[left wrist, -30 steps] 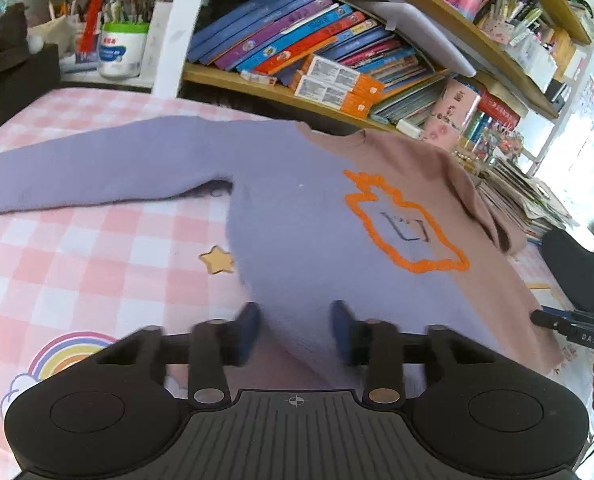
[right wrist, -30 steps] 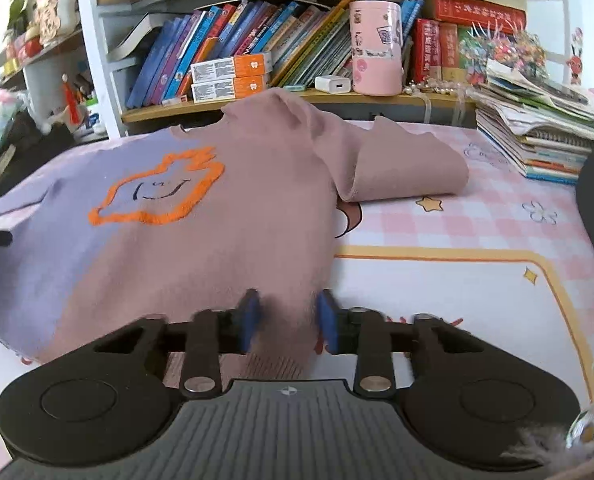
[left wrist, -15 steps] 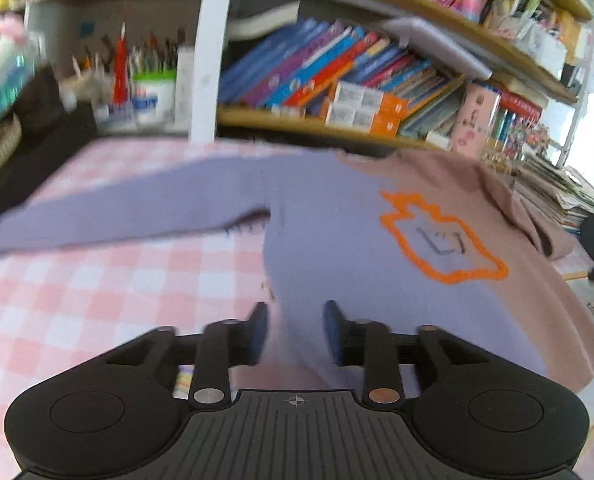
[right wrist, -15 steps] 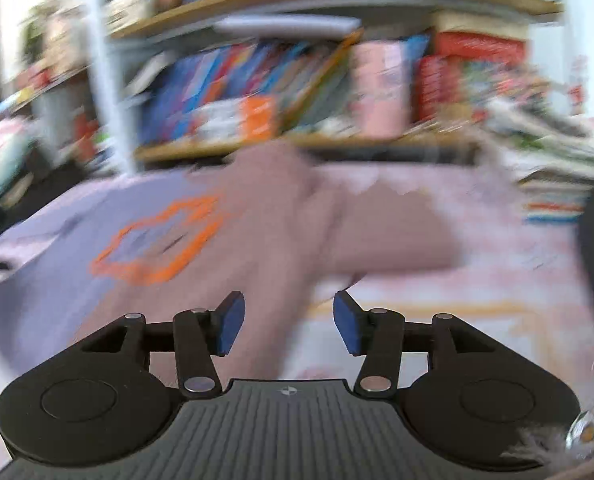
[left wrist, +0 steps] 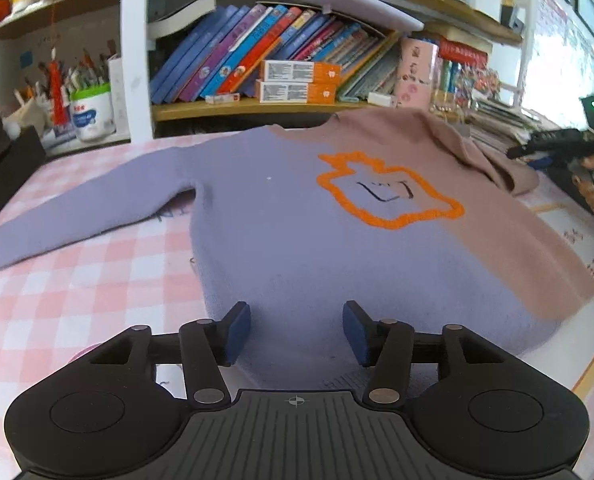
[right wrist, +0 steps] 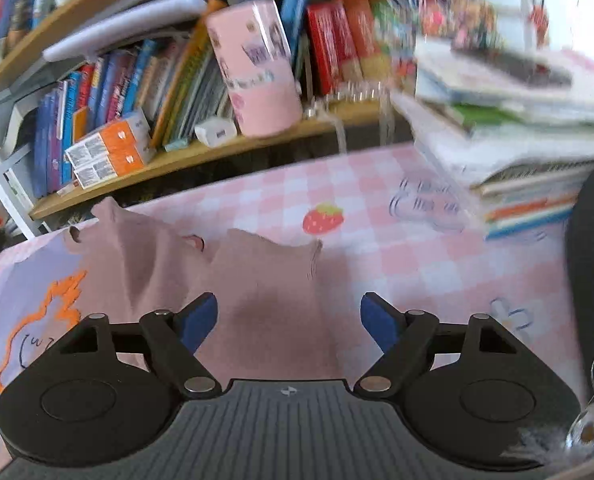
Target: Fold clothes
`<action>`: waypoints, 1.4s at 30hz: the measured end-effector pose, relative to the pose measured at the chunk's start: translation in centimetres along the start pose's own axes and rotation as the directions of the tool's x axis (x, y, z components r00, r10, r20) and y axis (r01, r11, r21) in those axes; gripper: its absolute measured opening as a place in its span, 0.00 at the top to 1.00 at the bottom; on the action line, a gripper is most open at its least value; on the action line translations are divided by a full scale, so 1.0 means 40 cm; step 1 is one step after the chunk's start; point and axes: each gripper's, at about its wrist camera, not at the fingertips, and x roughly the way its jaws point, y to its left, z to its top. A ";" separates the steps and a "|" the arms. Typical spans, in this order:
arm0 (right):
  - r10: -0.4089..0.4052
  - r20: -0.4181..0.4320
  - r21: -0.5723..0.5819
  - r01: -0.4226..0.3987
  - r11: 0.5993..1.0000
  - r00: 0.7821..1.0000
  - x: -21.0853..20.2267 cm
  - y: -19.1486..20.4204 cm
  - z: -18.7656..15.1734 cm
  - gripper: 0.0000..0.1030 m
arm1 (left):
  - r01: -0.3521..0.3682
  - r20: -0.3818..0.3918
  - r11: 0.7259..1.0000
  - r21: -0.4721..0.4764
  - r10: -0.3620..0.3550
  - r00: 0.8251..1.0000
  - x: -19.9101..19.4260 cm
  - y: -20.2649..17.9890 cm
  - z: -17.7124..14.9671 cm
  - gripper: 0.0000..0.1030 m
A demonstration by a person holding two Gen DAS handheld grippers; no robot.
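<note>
A half-purple, half-pink sweater [left wrist: 297, 232] with an orange outline on its chest lies flat, front up, on the pink checked tablecloth [left wrist: 77, 288]. Its purple sleeve [left wrist: 77, 208] stretches out to the left. My left gripper [left wrist: 296, 330] is open just above the purple hem, holding nothing. In the right wrist view the pink sleeve [right wrist: 265, 280] lies folded over beside the sweater's pink shoulder. My right gripper [right wrist: 289, 320] hangs open over that sleeve, nothing between its fingers.
A wooden shelf [left wrist: 257, 106] with leaning books and orange boxes runs along the back edge. A pink tin [right wrist: 257, 68] stands on it. A stack of books and magazines [right wrist: 517, 128] sits at the right. A pen pot [left wrist: 91, 112] stands at the back left.
Both grippers let go of the sweater's hem and opened. The sweater now lies flat. The right gripper swung up and right toward the folded pink sleeve; the left drew back slightly.
</note>
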 end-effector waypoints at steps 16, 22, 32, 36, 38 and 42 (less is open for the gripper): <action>-0.277 0.166 0.240 0.234 0.942 0.946 -0.097 -0.077 -0.056 0.73 | 0.009 -0.014 1.000 0.006 -0.009 1.000 -0.011 -0.012 0.000 0.47; -0.235 0.140 0.354 0.173 0.919 0.962 -0.104 -0.136 -0.090 0.56 | 0.011 -0.013 1.000 0.002 -0.011 1.000 -0.019 -0.006 -0.003 0.47; -0.044 0.128 0.186 0.019 0.982 0.991 -0.228 0.014 -0.198 0.43 | 0.019 0.079 0.997 -0.071 -0.013 0.997 -0.076 0.038 0.009 0.46; 0.091 0.033 0.034 -0.092 0.995 0.995 -0.258 0.139 -0.278 0.44 | -0.007 0.089 0.992 -0.123 0.018 0.996 -0.080 0.059 0.003 0.46; 0.098 0.007 -0.015 -0.098 0.995 0.995 -0.268 0.185 -0.313 0.45 | -0.017 0.071 0.989 -0.144 0.028 0.997 -0.071 0.065 -0.008 0.46; 0.069 -0.010 -0.097 -0.070 0.993 0.998 -0.281 0.254 -0.365 0.47 | -0.013 0.052 0.985 -0.172 0.022 0.998 -0.062 0.075 -0.023 0.46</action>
